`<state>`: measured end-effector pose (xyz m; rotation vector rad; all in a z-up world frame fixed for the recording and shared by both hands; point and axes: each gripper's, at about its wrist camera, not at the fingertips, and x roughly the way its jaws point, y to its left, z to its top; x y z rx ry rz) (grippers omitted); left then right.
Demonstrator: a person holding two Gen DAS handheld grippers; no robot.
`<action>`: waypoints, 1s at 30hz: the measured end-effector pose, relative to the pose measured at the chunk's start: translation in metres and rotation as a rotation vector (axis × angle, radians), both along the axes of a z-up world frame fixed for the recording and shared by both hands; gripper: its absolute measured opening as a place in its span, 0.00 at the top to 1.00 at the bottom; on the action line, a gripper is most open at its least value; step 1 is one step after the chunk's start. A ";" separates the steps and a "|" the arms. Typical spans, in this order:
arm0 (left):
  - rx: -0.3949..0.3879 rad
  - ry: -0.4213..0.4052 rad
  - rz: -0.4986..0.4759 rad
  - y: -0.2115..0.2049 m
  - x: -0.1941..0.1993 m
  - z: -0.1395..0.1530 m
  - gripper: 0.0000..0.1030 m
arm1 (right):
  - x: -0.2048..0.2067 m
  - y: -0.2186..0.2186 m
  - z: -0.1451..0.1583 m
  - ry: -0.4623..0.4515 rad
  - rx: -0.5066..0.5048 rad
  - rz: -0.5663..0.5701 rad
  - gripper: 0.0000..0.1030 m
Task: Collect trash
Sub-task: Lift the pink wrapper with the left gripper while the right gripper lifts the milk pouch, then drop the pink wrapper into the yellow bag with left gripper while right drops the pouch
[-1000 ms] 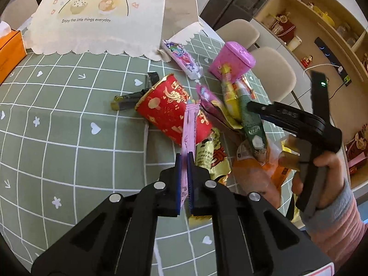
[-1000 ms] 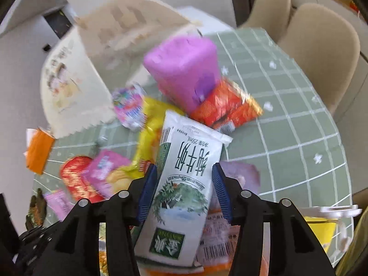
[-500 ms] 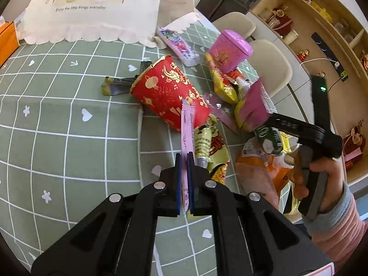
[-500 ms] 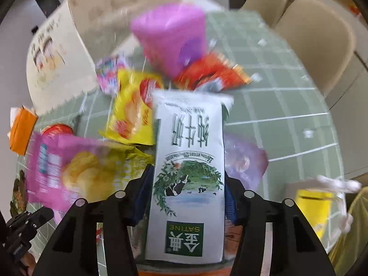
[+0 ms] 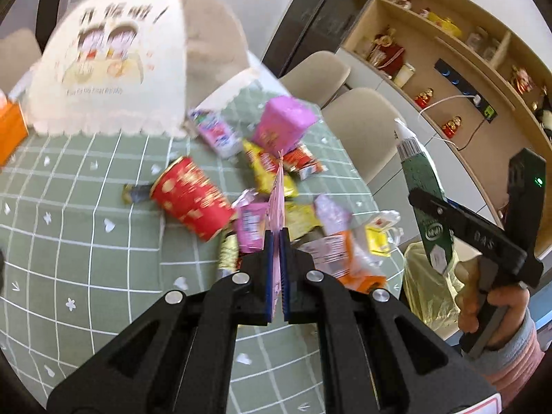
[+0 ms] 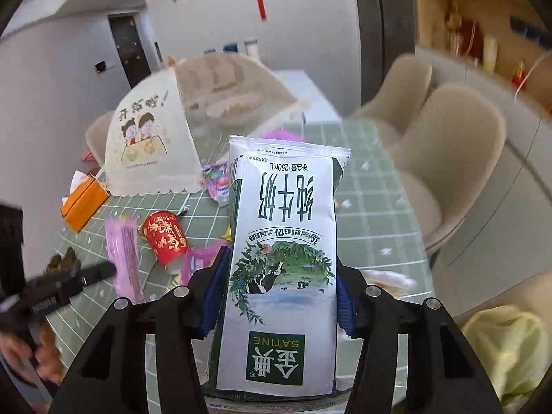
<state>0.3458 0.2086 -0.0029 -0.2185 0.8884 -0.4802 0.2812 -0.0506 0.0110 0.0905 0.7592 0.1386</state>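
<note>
My left gripper [image 5: 276, 241] is shut on a thin pink wrapper [image 5: 278, 200], held edge-on above the table; it also shows in the right wrist view [image 6: 122, 252]. My right gripper [image 6: 277, 272] is shut on a white and green milk carton [image 6: 286, 262], lifted off the table; it also shows in the left wrist view [image 5: 419, 186], above a yellow trash bag [image 5: 429, 289] at the table's right edge. Trash lies on the green checked tablecloth [image 5: 69, 227]: a red paper cup [image 5: 191, 200], a pink box [image 5: 281, 127], several snack wrappers [image 5: 269, 169].
A cloth food cover [image 5: 114, 79] stands at the table's far side, an orange tissue box [image 5: 10, 127] at its left. Beige chairs [image 5: 358, 127] stand past the table's right edge. A wooden shelf [image 5: 448, 51] is behind them.
Both grippers have risen off the table. The right gripper has lifted the milk carton clear of the pile and swung it right, over the yellow bag. The left keeps the pink wrapper.
</note>
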 end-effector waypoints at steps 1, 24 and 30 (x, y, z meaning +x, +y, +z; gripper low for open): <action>0.009 -0.018 -0.006 -0.006 -0.005 0.006 0.97 | -0.010 -0.007 0.006 -0.024 -0.002 0.000 0.51; -0.146 -0.063 -0.290 -0.236 -0.102 0.042 0.97 | -0.176 -0.202 0.042 -0.217 -0.109 -0.211 0.51; -0.176 -0.020 -0.396 -0.329 -0.131 0.019 0.97 | -0.207 -0.268 0.039 -0.219 -0.145 -0.279 0.51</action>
